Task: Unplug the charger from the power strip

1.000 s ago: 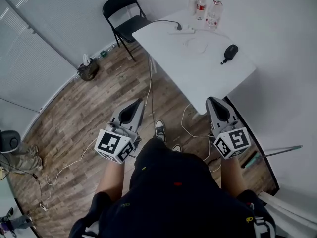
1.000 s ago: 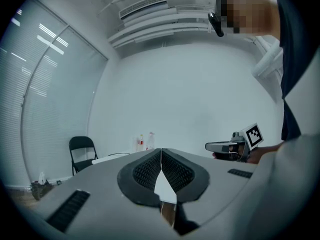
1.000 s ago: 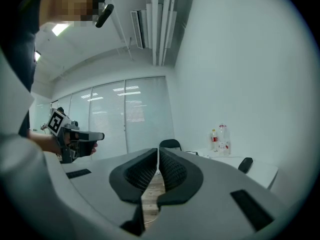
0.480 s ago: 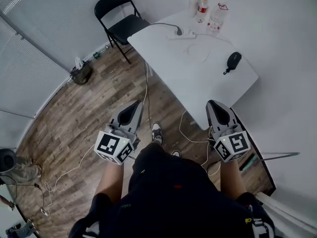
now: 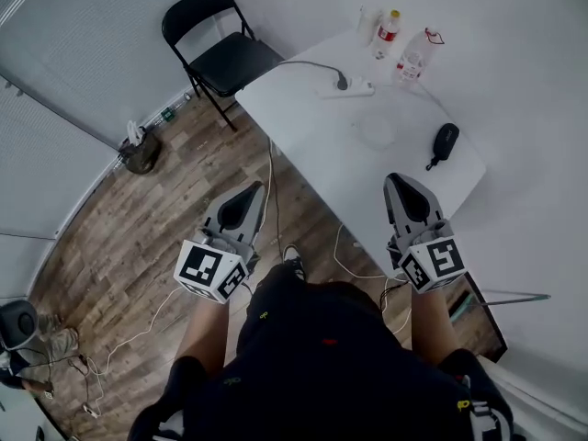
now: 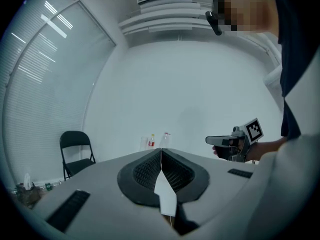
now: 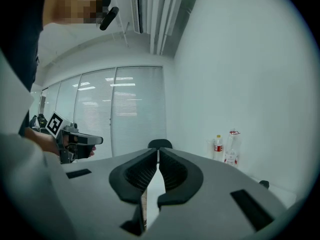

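On the bench (image 5: 322, 141), the power strip (image 5: 356, 89) lies at the far end with the charger (image 5: 343, 83) plugged into it. Bottles (image 5: 415, 56) stand behind it by the wall. A mouse (image 5: 445, 142) lies nearer, at the right. A chair (image 5: 220, 58) stands left of the far end.

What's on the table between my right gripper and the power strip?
Head view: only bare table lies between the right gripper and the power strip; the mouse sits off to the right.
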The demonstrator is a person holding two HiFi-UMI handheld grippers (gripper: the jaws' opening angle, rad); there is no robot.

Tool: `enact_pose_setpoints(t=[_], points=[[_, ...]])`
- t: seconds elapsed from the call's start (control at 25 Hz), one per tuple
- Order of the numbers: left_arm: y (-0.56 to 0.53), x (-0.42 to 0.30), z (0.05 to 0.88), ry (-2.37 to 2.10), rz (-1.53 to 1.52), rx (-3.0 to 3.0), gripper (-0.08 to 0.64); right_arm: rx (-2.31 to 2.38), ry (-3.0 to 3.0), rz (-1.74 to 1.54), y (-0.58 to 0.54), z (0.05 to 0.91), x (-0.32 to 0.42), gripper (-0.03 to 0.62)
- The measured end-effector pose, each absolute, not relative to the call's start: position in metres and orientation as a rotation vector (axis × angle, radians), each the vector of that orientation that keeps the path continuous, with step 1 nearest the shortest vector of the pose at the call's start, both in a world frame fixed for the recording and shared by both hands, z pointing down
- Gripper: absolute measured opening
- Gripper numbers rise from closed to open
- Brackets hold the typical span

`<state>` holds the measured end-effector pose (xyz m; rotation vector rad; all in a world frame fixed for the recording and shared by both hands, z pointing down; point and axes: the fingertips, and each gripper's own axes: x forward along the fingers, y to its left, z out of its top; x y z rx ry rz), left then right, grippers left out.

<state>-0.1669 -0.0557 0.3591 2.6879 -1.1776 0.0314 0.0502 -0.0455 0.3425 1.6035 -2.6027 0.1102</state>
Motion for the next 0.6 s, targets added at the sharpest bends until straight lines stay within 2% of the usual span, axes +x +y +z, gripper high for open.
enact_pose_setpoints(t=[0.36,0.6], points=[[-0.121,-0.162,0.357,-1.066,0.044,2.718,0.023,1.653,-2.545,0.128,-0.099,0.339,0.044,0.028],[-0.152,-0.133,0.366,-1.024,0.071,2.722,0.023,1.685,-2.532,0.156,-0.128,0.348,0.07,0.028]])
